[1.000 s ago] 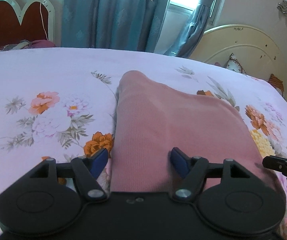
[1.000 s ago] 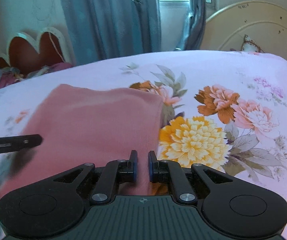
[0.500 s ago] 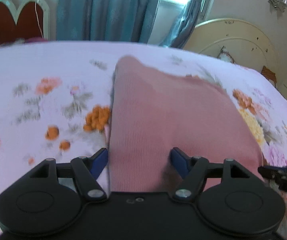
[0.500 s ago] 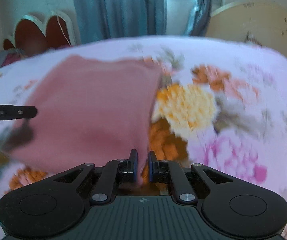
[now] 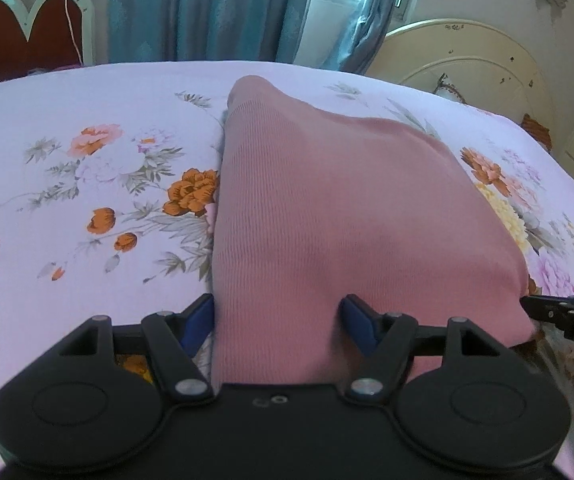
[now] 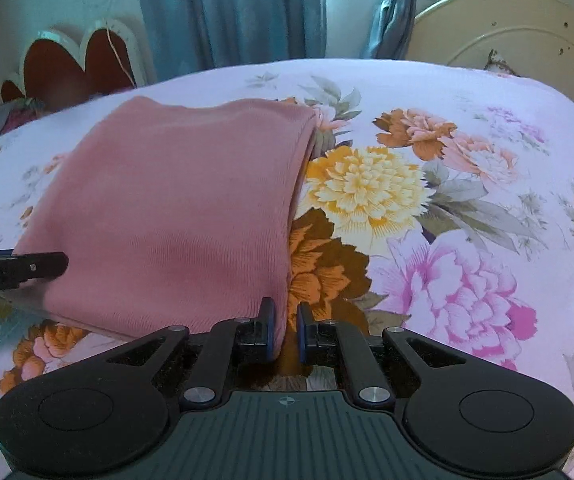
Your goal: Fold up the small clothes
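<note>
You've pulled the pink cloth (image 5: 327, 216) nearer across the flowered bed (image 5: 87, 184), left gripper (image 5: 277, 322) wide, right gripper (image 6: 286, 330) pinching its corner, blue curtains (image 6: 227, 12) behind.

The floral bedsheet (image 5: 87, 184) lies open and flat to the left of the pink garment (image 5: 327, 216) and, in the right wrist view, to its right. The garment is the only raised item on the bed. Obstacles stand beyond the far edge: blue curtains (image 5: 215, 8), a cream headboard (image 6: 511, 36), a red scalloped board (image 5: 27, 32).
</note>
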{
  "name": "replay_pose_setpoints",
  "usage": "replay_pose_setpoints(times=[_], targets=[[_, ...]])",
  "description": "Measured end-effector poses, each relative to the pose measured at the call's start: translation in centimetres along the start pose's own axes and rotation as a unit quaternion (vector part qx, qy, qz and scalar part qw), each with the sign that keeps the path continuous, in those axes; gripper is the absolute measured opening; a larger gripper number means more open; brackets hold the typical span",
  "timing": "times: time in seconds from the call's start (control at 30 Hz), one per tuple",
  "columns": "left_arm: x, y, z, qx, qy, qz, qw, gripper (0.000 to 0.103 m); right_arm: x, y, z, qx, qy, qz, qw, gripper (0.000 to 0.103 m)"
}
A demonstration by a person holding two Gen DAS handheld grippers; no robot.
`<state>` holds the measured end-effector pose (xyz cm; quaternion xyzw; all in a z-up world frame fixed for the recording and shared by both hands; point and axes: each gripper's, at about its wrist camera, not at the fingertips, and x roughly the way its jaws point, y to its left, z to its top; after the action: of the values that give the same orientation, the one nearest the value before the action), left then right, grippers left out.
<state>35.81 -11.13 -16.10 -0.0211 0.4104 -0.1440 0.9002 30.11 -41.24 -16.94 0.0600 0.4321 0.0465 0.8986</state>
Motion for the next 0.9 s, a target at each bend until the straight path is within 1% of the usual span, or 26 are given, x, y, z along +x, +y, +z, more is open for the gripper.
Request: replay_pose_setpoints(times=[0.1,0.2,0.23,0.3,0.4,0.43,0.47,0.53,0.6,0.73,0.9], targets=[[-0.3,0.0,0.7,-0.002,0.005,-0.002,1.0,0.069,-0.6,-0.3,0.6,0.014,-0.002,0.01,1.0,0.009],[-0.9,0.0,1.5,-0.006,0.0,-0.004,1.0,0.07,-1.8,-0.7,1.3,0.036,-0.019,0.024,0.999,0.009],[-1.2,0.0,1.8,-0.009,-0.004,-0.006,0.9999,0.071,-2.0,-0.8,1.7,0.042,-0.024,0.027,0.998,0.009],[-1.6,-0.2,2.6,-0.01,-0.011,-0.01,0.9998,0.079,-2.3,-1.0,2.4,0.052,-0.03,0.031,0.998,0.009],[-1.6,-0.6,3.9,-0.002,-0.023,-0.008,0.9997,0.082,-2.3,-1.4,3.7,0.068,-0.035,0.041,0.996,0.009],[-1.4,-0.7,4.3,-0.001,-0.024,-0.008,0.9997,0.082,-2.1,-1.5,4.0,0.072,-0.036,0.043,0.996,0.016],[-1.1,-0.8,4.7,0.0,-0.025,-0.008,0.9997,0.083,-2.0,-1.6,4.3,0.076,-0.038,0.043,0.995,0.047],[-0.5,-0.9,5.4,0.001,-0.025,-0.007,0.9997,0.084,-2.0,-1.5,4.7,0.077,-0.059,0.037,0.995,0.087],[0.1,-0.9,5.9,0.002,-0.023,-0.005,0.9997,0.084,-1.4,-1.3,5.2,0.068,-0.059,0.034,0.995,0.087],[1.2,-0.8,6.6,0.004,-0.019,-0.003,0.9998,0.084,0.2,-1.9,6.1,0.086,-0.046,0.047,0.994,0.087],[3.0,-0.5,7.2,0.01,-0.01,-0.002,0.9999,0.085,2.5,-2.2,6.7,0.088,-0.027,0.056,0.994,0.087]])
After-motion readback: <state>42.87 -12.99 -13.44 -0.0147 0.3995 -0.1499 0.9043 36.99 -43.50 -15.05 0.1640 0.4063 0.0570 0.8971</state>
